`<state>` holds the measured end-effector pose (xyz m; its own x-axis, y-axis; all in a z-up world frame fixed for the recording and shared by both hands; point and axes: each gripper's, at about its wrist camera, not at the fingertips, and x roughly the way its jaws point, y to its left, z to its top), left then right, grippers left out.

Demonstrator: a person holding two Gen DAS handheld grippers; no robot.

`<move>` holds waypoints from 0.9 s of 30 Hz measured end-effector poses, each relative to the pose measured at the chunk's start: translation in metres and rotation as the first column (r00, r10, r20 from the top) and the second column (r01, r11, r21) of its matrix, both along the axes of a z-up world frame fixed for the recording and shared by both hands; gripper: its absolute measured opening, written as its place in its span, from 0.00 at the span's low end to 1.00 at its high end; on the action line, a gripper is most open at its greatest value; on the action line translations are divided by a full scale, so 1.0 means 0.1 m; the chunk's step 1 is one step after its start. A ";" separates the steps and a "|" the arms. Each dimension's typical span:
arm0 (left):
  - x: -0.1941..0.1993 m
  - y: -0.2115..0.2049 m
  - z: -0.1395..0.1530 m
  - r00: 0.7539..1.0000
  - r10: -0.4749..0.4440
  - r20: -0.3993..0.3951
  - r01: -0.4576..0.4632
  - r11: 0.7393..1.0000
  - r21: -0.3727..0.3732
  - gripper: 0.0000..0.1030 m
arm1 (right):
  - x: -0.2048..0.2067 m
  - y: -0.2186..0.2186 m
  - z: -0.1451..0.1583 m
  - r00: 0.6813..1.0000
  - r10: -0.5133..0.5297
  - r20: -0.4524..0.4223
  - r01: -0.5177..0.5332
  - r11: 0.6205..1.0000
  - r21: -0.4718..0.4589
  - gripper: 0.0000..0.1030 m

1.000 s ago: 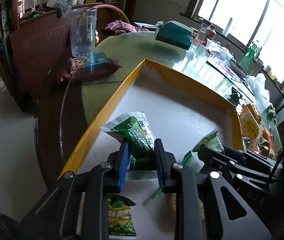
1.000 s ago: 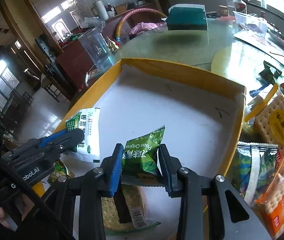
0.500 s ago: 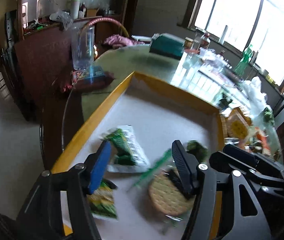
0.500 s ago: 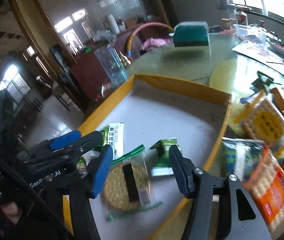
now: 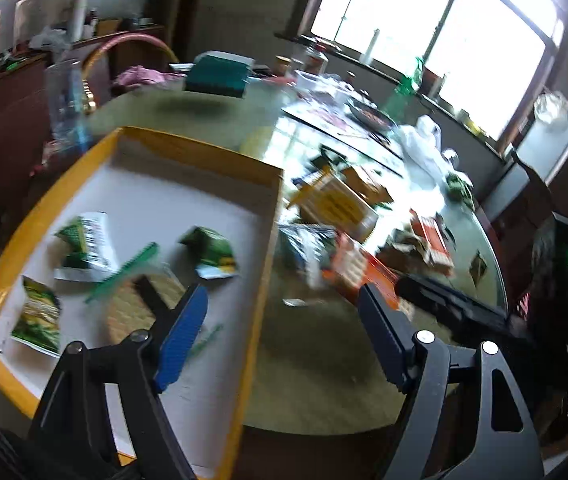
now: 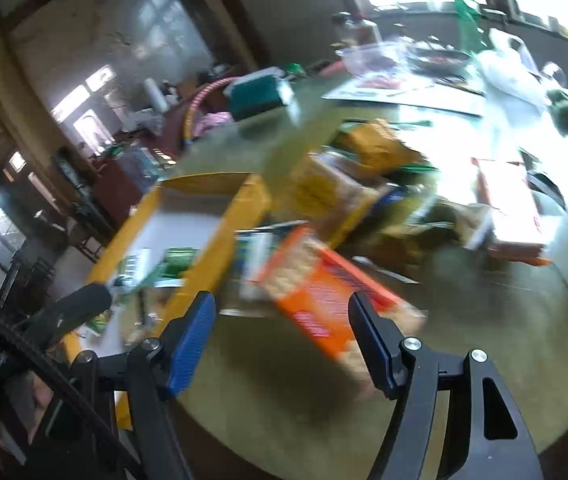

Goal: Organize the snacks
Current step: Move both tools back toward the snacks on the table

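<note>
Cluttered dining room, big round glass-topped table [image 5: 316,376] with bright windows behind; both views are motion-blurred.

The orange cracker pack [image 6: 324,300] looks like our next pick. It lies flat on the table just outside the right wall of the yellow-rimmed tray [image 5: 262,280], at the near edge of the loose snack pile [image 5: 364,216]. In the right wrist view it sits ahead of the right gripper [image 6: 282,344], roughly centred between the fingers, nothing touching it yet.

Both grippers have just been opening and now stand wide apart, empty. The left gripper [image 5: 284,340] straddles the tray's right wall, with nothing between its fingers.

Already in the tray: green pea packets [image 5: 210,252], a white-green sachet [image 5: 88,248] and a round cracker in a clear wrapper [image 5: 132,304].

To do this well, we let the blur settle first, line the jaws up across the pack's narrow side, come down low, and close gently, since crackers probably crush. We keep the left gripper clear of the tray wall.
</note>
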<state>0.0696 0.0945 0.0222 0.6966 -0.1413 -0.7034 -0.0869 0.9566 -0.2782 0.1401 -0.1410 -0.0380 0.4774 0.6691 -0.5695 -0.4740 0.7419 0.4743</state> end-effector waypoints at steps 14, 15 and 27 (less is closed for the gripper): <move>0.02 -0.26 -0.08 0.999 -0.036 -0.033 0.037 0.999 0.023 0.76 | 0.19 -0.11 -0.37 0.992 0.050 -0.112 -0.051 0.999 -0.001 0.69; 0.04 -0.28 -0.09 0.999 -0.039 -0.036 0.040 0.999 0.024 0.76 | 0.13 -0.12 -0.38 0.990 0.072 -0.117 -0.070 0.997 0.027 0.69; 0.41 -0.88 -0.39 0.980 -0.132 -0.150 0.138 0.990 0.032 0.76 | -0.04 -0.96 -0.39 0.969 -0.179 -0.170 0.193 0.979 0.068 0.69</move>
<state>0.1110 0.0062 -0.0167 0.5611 -0.1954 -0.8044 0.0068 0.9728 -0.2316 0.1362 -0.2366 -0.0768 0.5042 0.6253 -0.5956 -0.2432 0.7646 0.5969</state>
